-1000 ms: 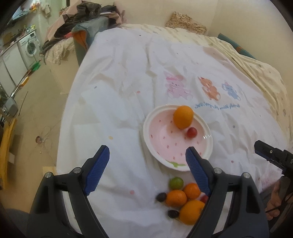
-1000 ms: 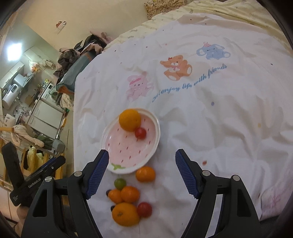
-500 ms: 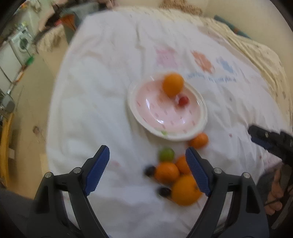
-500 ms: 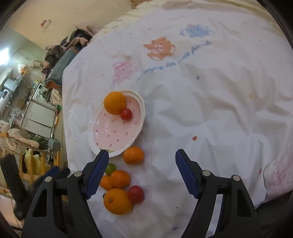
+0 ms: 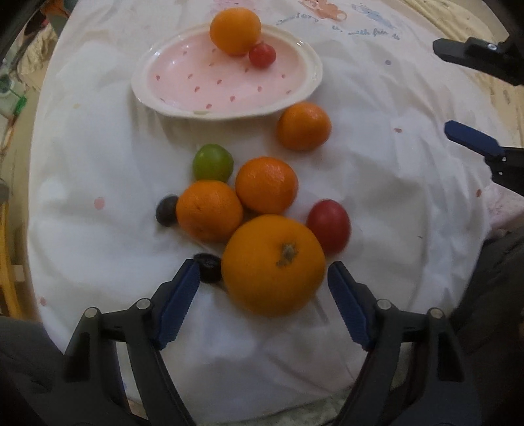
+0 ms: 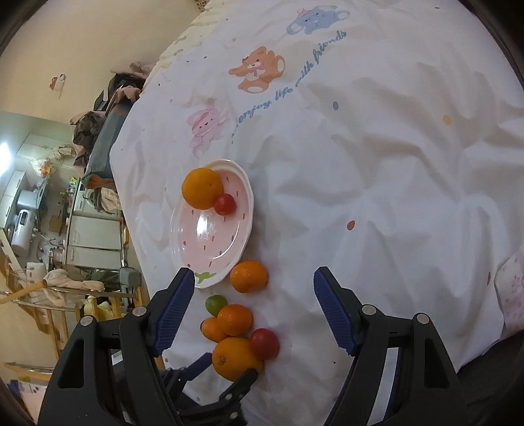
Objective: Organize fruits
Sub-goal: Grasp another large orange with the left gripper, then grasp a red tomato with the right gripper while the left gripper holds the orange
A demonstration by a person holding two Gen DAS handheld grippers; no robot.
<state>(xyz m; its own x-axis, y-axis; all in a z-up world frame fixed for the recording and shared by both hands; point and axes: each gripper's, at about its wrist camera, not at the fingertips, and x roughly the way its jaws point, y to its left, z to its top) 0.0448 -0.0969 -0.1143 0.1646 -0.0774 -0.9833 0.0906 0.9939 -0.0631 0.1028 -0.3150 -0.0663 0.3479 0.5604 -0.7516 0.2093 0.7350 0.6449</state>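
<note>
The left tongs (image 5: 262, 288) are spread wide, released, with the big orange (image 5: 273, 263) sitting between the blue pads (image 5: 177, 304) on the white bedsheet (image 5: 393, 203); whether a pad touches it is hard to tell. A small dark fruit (image 5: 208, 267) lies just beside the left pad. Beyond cluster two mandarins (image 5: 209, 209) (image 5: 267, 185), a red tomato (image 5: 329, 226), a green fruit (image 5: 213, 163) and a third mandarin (image 5: 303, 126). Farther off, the pink plate (image 5: 203, 85) holds an orange (image 5: 235, 31) and a cherry tomato (image 5: 262, 55). The right tongs (image 6: 253, 308) hang released over the sheet near the plate, grasping nothing.
</note>
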